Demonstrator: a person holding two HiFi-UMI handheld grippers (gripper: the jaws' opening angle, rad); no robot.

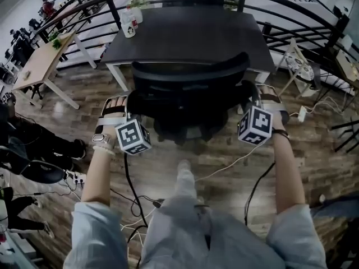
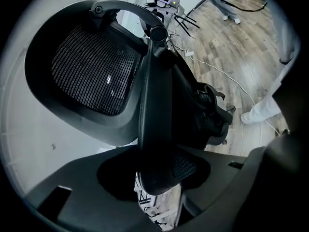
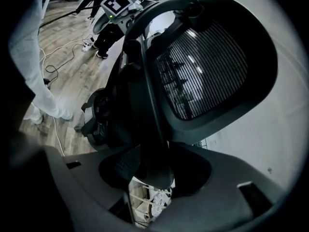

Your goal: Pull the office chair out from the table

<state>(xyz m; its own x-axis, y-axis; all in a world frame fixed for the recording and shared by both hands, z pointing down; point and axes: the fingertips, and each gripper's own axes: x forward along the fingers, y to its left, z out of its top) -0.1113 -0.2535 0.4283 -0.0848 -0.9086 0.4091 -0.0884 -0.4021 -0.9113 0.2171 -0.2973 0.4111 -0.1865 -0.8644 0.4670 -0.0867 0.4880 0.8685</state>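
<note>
Dressed in pale blue-grey sleeves (image 1: 98, 234) rolled short, light grey trousers (image 1: 196, 228) and a pale shoe (image 1: 184, 170). Banded with black straps (image 1: 114, 112) across both hands, a pale beaded bracelet (image 1: 104, 148) at the left wrist, a dark band (image 1: 279, 132) at the right. Fitted with dark grey moulded jaws on left gripper (image 2: 159, 175) and right gripper (image 3: 154, 178), each topped by a white cube (image 1: 133, 137) of black square markers and trailing a black cable (image 1: 128, 178).

1. Office chair (image 1: 190, 94): wheels lost in the dark beneath its seat.
2. Bench (image 1: 185, 38) beyond the chair: far legs hidden under its top.
3. Bottles (image 1: 130, 21), left beyond the chair: labels unreadable.
</note>
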